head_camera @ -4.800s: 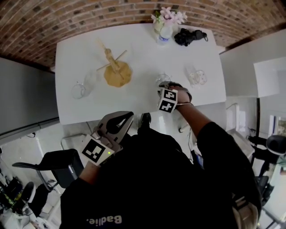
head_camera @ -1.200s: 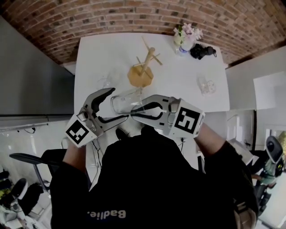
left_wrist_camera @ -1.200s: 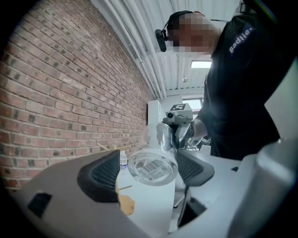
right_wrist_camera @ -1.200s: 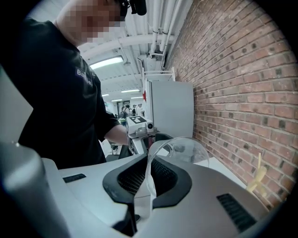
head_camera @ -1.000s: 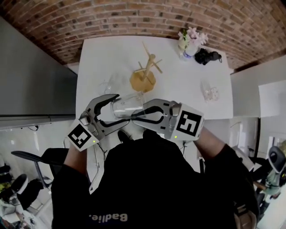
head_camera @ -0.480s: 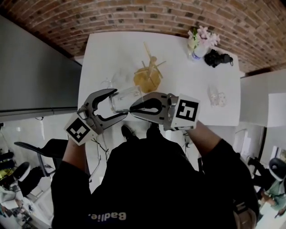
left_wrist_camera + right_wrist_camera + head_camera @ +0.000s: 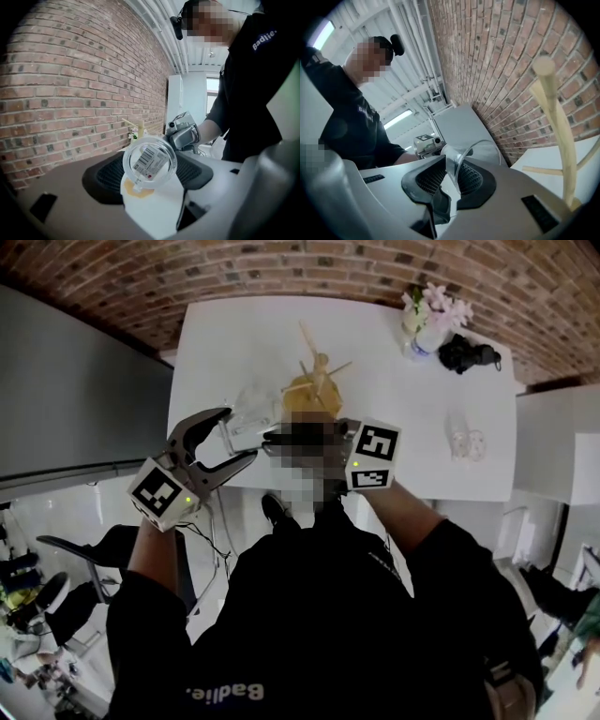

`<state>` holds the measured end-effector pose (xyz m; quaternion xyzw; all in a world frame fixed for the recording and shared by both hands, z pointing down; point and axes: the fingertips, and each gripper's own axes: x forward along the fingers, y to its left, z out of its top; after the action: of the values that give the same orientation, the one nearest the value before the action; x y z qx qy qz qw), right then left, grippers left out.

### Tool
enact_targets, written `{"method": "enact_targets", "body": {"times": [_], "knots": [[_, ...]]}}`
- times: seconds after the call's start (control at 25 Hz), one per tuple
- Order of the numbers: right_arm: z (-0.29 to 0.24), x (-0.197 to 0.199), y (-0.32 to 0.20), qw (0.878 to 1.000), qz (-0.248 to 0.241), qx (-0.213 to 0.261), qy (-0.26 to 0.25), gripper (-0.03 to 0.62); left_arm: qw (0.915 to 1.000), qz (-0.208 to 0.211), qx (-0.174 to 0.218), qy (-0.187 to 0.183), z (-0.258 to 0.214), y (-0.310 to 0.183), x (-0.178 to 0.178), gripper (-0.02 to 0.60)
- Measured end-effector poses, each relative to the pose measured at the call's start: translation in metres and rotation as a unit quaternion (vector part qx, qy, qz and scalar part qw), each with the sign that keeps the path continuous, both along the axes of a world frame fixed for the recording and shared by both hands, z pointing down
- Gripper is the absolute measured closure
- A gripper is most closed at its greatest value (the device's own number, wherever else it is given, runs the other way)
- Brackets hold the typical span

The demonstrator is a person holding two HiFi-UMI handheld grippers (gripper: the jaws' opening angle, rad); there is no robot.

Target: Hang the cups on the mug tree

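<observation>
The clear glass cup [image 7: 150, 161], round with a barcode sticker on its base, lies sideways in the air, clamped between the wide-set ribbed black fingers of the left gripper [image 7: 236, 435]. The fingers of the right gripper [image 7: 453, 168] are opening around its thin rim (pads just clear of the glass). Just beyond, a pale wooden mug tree [image 7: 317, 381] stands on the smooth white desk [image 7: 403, 362], before a red brick wall [image 7: 281, 263].

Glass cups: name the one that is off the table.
The cup held in mid-air between the left gripper's jaws, right gripper opening around its rim; the cup at right stands on the table.
</observation>
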<state>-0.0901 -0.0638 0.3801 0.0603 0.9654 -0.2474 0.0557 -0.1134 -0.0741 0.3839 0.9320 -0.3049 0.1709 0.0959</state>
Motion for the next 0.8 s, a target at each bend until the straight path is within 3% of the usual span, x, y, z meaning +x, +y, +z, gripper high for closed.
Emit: {"method": "enact_targets", "body": {"times": [0.48,0.8], "knots": [[0.032,0.000,-0.045,0.989,0.068,-0.128,-0.037,0.474,0.9997,-0.003,-0.019,-0.011,0.019,-0.037,-0.004,0.256],[0.048,0.004,-0.055,0.983,0.083,-0.165,-0.020,0.468,0.9998,0.011,-0.017,-0.001,0.033,-0.049,-0.001,0.258]]}}
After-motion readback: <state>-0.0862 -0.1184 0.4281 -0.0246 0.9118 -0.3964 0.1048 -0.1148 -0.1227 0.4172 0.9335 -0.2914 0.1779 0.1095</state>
